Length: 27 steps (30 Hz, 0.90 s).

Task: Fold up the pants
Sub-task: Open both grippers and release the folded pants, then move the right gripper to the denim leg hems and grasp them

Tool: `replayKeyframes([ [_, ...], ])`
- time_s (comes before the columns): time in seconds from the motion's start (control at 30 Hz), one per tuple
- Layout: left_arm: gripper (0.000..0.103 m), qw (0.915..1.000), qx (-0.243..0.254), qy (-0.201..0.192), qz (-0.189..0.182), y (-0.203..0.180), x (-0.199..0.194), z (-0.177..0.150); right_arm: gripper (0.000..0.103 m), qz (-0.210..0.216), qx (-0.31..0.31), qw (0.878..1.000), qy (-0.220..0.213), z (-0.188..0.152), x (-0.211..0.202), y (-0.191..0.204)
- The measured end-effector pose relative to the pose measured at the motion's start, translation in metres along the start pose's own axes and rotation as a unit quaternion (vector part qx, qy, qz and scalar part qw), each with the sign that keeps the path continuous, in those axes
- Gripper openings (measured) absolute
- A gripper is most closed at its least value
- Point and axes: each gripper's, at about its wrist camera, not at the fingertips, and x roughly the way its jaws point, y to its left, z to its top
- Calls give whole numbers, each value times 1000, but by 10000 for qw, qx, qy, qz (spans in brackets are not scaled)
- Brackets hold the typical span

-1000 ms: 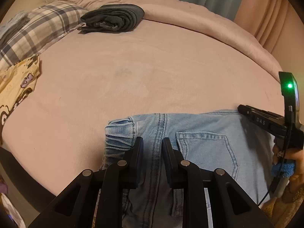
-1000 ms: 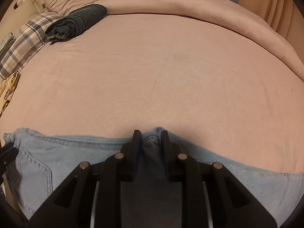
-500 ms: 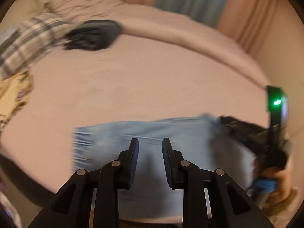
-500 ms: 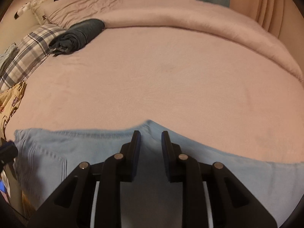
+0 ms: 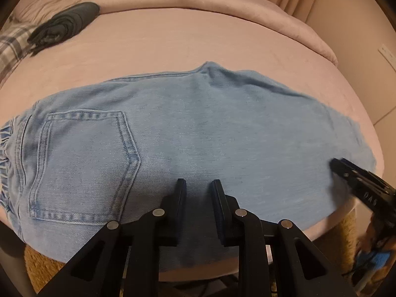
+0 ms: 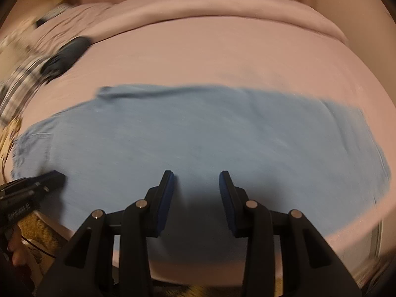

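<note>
Light blue jeans (image 5: 198,128) lie flat across the pink bed (image 5: 198,37), back pocket (image 5: 84,163) at the left and leg end at the right. My left gripper (image 5: 198,185) hovers over their near edge, jaws a narrow gap apart with nothing between them. My right gripper (image 6: 196,175) is over the near edge further right; its jaws are opening and nothing is between them. Its tip also shows in the left wrist view as the right gripper (image 5: 339,164). The right wrist view is blurred; there the jeans (image 6: 198,136) fill the middle and the left gripper (image 6: 58,176) pokes in from the left.
A dark folded garment (image 5: 64,27) and plaid fabric (image 5: 12,47) lie at the far left of the bed. A rolled pink duvet (image 5: 222,0) runs along the back. A wall with a socket (image 5: 386,53) stands to the right. Tan rug (image 5: 42,269) shows below the bed's near edge.
A second ago both grippers pinched the bunched jeans. Both have let go and drawn back, the jeans now lie spread flat, and the right jaws stand wider.
</note>
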Motion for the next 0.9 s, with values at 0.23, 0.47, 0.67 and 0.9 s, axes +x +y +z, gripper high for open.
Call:
replayKeyframes([
  [0.23,25,9996,40,11,270,-5,-3,-3,11,-915,718,9924,-391,-20,-15,-75],
  [0.47,25,9997,125,161,-95,-32,-10,12,22,-1151,1632,9784,-545,-22,-32,-141],
  [0.67,25,9866,720,94,-1460,-107,-12,21,42,-944,2330,9629,-976,-37,-68,-181],
  [0.9,25,9783,1249,644,-1523,-163,30,7,53,-606,2966,9481,-977,-62,-68,-211],
])
